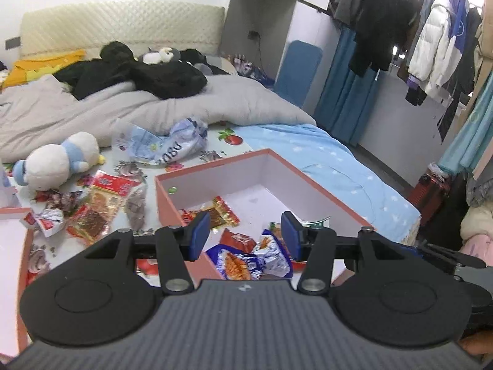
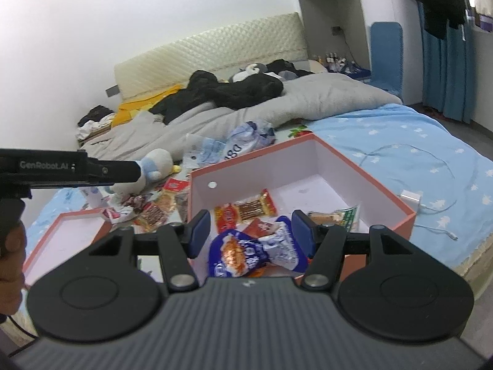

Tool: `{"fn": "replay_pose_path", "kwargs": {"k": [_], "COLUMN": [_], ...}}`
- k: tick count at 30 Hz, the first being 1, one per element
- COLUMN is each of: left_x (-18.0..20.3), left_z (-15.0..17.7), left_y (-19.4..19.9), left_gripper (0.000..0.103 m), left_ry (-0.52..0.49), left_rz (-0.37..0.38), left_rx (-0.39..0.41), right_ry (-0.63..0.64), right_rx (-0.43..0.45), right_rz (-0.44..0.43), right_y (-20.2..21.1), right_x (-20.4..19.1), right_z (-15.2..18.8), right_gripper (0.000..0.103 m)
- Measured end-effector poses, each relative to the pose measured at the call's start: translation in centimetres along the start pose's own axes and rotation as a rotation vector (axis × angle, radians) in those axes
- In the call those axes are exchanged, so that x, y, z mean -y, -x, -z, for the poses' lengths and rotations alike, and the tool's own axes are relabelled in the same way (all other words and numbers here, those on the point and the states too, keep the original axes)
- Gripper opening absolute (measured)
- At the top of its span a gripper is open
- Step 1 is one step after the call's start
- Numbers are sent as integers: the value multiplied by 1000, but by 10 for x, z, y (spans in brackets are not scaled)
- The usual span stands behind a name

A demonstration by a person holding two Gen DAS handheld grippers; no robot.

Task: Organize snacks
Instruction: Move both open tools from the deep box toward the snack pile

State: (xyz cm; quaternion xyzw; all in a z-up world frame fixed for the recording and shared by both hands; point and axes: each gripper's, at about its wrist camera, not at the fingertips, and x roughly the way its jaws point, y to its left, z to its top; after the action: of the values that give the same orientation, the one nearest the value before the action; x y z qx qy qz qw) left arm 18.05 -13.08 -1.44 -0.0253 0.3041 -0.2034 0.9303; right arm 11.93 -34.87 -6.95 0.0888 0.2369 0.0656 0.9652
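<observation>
A pink box (image 1: 222,178) (image 2: 262,172) with a white inside stands open on the bed. In it lie a red-gold packet (image 1: 220,212) (image 2: 246,209), a blue-white packet (image 1: 262,259) (image 2: 255,252), a small red packet (image 1: 237,240) and a green-white packet (image 2: 336,215). My left gripper (image 1: 246,234) hovers open over the box's near corner, nothing between its pads. My right gripper (image 2: 251,231) is open above the same packets, its pads clear of the blue-white one. More loose snack packets (image 1: 101,203) (image 2: 157,209) lie on the sheet left of the box.
The box lid (image 1: 12,240) (image 2: 67,234) lies at the left. Behind the snacks are a plush toy (image 1: 58,160), a crumpled plastic bag (image 1: 163,141) and a grey duvet (image 1: 154,104). A white charger with cable (image 2: 409,199) lies right of the box. Clothes hang at the right.
</observation>
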Motion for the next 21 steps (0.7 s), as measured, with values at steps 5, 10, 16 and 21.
{"fn": "replay_pose_path", "kwargs": {"k": [5, 10, 16, 21], "left_x": [-10, -27, -54, -78], "left_z": [25, 55, 79, 100], "left_y": [25, 46, 69, 74], "left_gripper": [57, 57, 57, 65], "left_ry": [10, 33, 100, 160], "left_rz": [-18, -79, -138, -171], "left_rx": [28, 5, 11, -4], "right_ry": [69, 93, 103, 136], "right_rx": [-18, -36, -70, -104], "right_rz": [-47, -87, -115, -132], "right_y": [-3, -8, -13, -24], "right_x": [-22, -41, -58, -74], "right_z": [11, 19, 31, 39], "right_gripper": [62, 63, 63, 64]}}
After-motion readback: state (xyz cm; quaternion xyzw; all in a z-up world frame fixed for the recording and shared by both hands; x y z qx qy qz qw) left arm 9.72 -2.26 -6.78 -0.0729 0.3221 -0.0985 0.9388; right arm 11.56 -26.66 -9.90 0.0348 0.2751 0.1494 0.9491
